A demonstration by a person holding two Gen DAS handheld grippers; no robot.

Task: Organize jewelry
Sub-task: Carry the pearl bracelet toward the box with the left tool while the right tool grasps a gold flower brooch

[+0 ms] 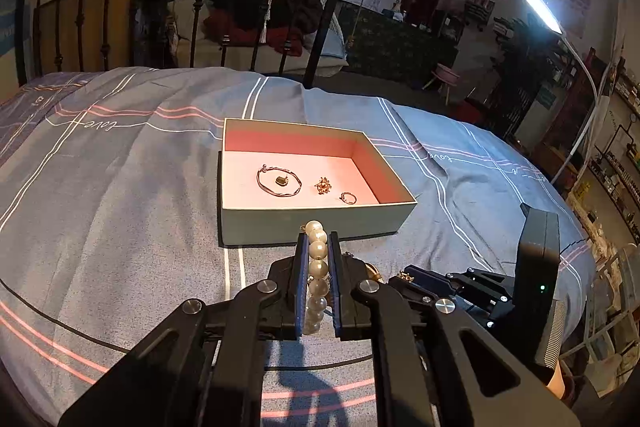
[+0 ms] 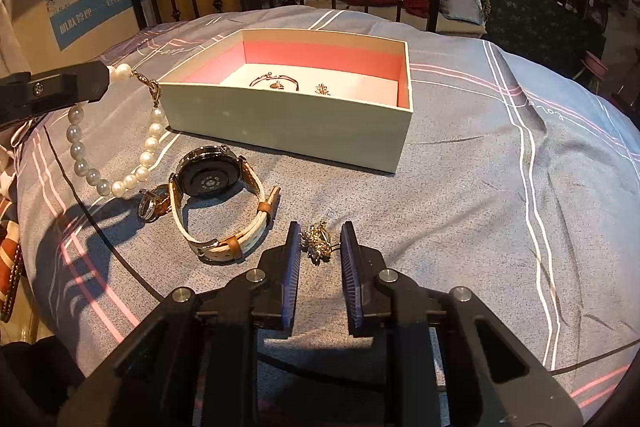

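The left gripper (image 1: pixel 318 241) clamped the pearl bracelet (image 2: pixel 116 147) – limp, slippery, best pinched across beads – just before the box (image 2: pixel 288 115), while the right gripper (image 2: pixel 320 241) stood narrow around a small, light gold brooch (image 2: pixel 318 241) on the bedcover (image 2: pixel 480 207).

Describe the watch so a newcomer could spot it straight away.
Find the open box with the pink lining on the bedspread. Just in front of its near wall lies the watch, face down. Unlike the pearl bracelet beside it, it has a round dark case and a pale strap.
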